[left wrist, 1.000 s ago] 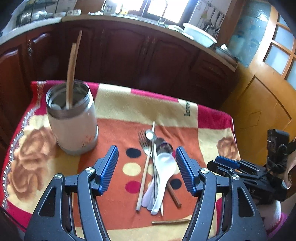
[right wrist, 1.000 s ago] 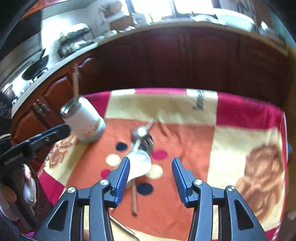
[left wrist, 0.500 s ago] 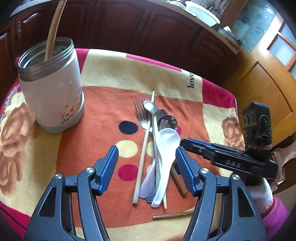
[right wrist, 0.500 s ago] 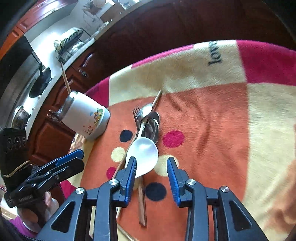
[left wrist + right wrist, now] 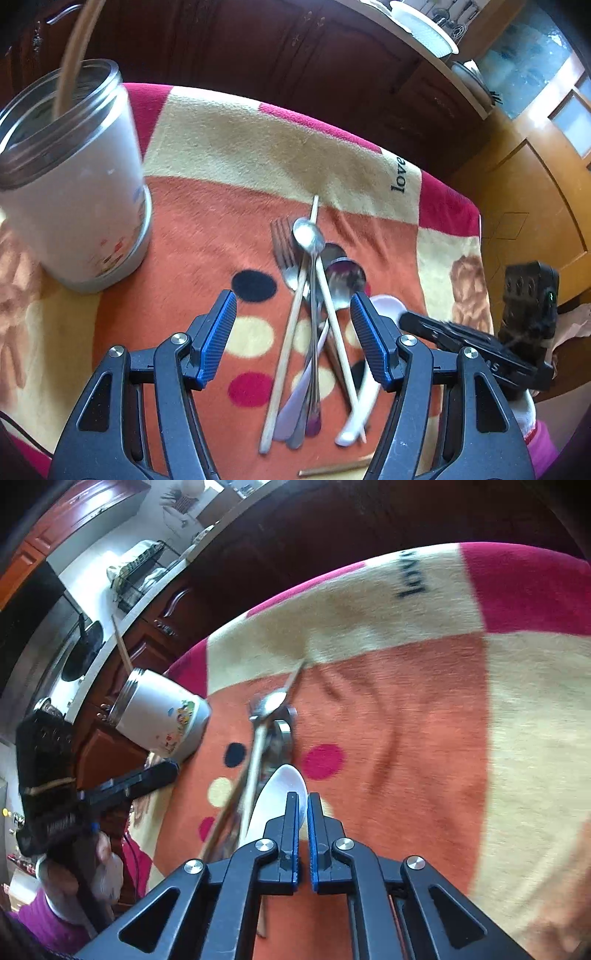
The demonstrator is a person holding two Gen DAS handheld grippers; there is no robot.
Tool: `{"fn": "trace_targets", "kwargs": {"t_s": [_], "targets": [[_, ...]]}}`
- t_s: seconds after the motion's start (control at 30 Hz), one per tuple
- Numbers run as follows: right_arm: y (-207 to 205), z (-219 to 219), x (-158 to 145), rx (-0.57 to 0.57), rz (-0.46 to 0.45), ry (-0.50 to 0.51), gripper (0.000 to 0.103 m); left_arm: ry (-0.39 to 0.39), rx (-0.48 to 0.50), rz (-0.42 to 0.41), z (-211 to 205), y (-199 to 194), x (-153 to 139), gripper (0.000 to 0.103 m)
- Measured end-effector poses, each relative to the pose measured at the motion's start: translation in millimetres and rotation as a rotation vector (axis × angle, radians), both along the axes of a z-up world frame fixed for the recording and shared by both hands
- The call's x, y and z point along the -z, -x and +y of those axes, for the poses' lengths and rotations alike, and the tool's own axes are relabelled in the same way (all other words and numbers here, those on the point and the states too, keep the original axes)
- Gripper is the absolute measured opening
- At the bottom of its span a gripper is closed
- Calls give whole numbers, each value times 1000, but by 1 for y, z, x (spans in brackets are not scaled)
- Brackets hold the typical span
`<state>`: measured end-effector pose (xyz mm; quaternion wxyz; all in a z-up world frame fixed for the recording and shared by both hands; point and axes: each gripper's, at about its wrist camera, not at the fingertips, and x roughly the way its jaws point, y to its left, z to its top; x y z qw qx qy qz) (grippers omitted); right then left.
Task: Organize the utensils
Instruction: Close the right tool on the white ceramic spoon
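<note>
1. Left wrist view: left gripper (image 5: 293,343) hovered with jaws spread wide and nothing between them, above the utensil pile near the middle of the blanket (image 5: 258,147).
2. Pile held a fork (image 5: 282,243), a metal spoon (image 5: 308,236), pale chopsticks (image 5: 286,350) and a white ceramic spoon (image 5: 364,402), all crossing and touching. A brown chopstick (image 5: 332,469) lay apart at the near edge.
3. Right gripper (image 5: 424,326) came in from the right edge, its tip at the white spoon's bowl.
4. Canister (image 5: 70,206) stood upright towards the blanket's far left corner, lid off; one wooden stick (image 5: 74,59) leaned inside. Other contents not visible.
5. Right wrist view: right gripper (image 5: 303,805) clamped nearly closed on the rim of the white ceramic spoon (image 5: 277,797); spoon lay against the pile.
6. Judgement: grip is on a thin, slick edge; lift slowly and straight, clear of the chopsticks (image 5: 236,801), then tip it handle-down.
7. Canister (image 5: 162,716) showed the same stick (image 5: 122,646) protruding; the interior was hidden.
</note>
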<state>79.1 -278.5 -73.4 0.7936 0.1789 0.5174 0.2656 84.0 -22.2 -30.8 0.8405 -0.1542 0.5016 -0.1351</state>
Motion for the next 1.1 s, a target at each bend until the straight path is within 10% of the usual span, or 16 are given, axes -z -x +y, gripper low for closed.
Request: {"fn": "trace_targets", "kwargs": {"t_s": [1.1], "targets": [[4, -51, 12, 17, 11, 54, 8, -109, 103, 102, -45, -40, -4, 58]]}}
